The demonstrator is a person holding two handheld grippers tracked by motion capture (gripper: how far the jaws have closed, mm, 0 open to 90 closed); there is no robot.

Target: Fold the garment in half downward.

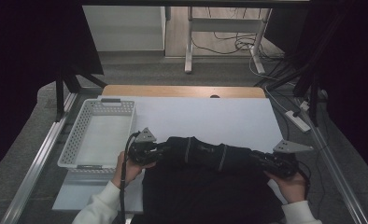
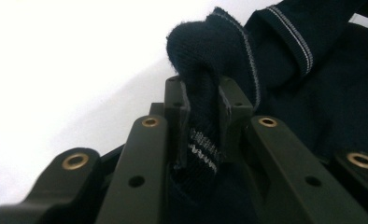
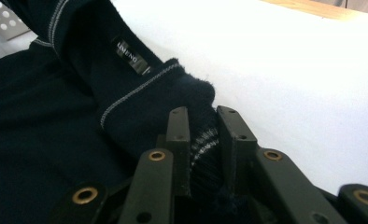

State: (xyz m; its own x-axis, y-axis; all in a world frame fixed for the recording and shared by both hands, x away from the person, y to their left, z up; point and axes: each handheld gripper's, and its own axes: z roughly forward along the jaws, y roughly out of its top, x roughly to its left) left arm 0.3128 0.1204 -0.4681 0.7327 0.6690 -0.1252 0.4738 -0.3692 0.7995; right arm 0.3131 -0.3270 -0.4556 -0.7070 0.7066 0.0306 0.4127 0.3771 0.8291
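A white perforated basket (image 1: 95, 135) sits at the left of the white table (image 1: 210, 116). Just right of it, the left gripper (image 1: 147, 150) is clamped on a fold of the dark knit garment (image 1: 205, 177), which stretches across the table's near edge to the right gripper (image 1: 273, 162), whose jaws likewise pinch its striped trim

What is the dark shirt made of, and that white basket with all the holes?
The dark shirt looks like soft knitted fabric, maybe cotton or wool: fuzzy ribbed edges with pale stripes bunch up where the left gripper and right gripper pinch it. The white basket looks like hard, smooth moulded plastic, judging by its stiff walls with neat rows of round holes.
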